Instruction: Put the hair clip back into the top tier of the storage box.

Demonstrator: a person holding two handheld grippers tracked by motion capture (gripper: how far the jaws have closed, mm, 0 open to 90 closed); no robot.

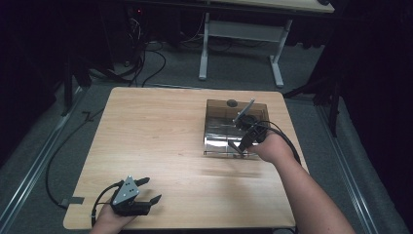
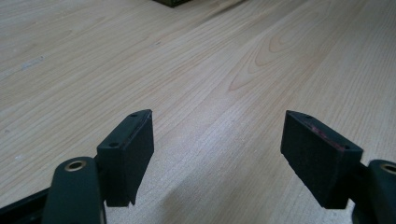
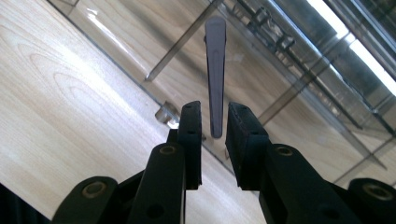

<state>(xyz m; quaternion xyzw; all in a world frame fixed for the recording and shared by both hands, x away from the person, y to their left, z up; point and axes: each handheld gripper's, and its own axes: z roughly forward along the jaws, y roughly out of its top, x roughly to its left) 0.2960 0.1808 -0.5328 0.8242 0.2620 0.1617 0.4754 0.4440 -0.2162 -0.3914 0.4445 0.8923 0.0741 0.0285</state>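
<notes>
In the high view the right gripper [image 1: 242, 141] is at the right of centre of the frame, at the near edge of a clear plastic box [image 1: 214, 124] on the bench [image 1: 156, 136]. The box is transparent and full of reflections, so its inside parts are hard to make out; a dark round thing inside, near its far wall, cannot be identified. In the right gripper view a thin grey handle [image 3: 215, 70] points up the middle of the frame. Its lower end sits between the two jaws, which are nearly closed; whether they touch it I cannot tell. The left gripper [image 1: 145, 190] rests at the lower left, well apart from the box, its jaws wide open over bare wood. No writing or label is readable.
</notes>
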